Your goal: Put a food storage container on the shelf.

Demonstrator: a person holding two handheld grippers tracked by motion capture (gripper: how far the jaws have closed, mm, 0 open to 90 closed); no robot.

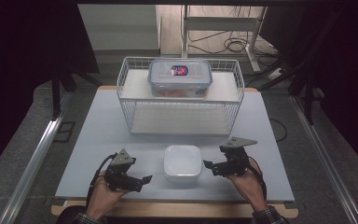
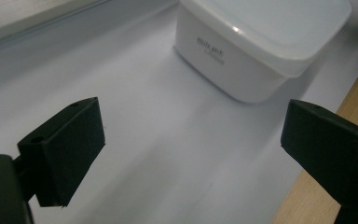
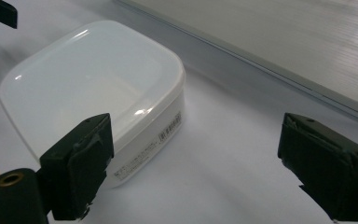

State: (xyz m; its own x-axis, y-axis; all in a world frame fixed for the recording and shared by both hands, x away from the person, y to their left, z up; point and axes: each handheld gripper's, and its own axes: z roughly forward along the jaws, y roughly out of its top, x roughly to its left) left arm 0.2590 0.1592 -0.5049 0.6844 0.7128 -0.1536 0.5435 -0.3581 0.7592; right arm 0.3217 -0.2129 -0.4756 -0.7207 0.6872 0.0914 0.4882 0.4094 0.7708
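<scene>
Both grippers, left [image 1: 145, 178] and right [image 1: 208, 164], flank the white lidded tub [image 1: 182, 162] with jaws wide and empty, seemingly ready to close in on it.

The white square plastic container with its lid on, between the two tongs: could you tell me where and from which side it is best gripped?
Probably by its two opposite side walls, just beneath the overhanging lid rim of the white square plastic container. It stands upright and apart from everything, with the open left tongs and open right tongs level on either side, so each could come in sideways. The smooth lid top offers no hold.
</scene>
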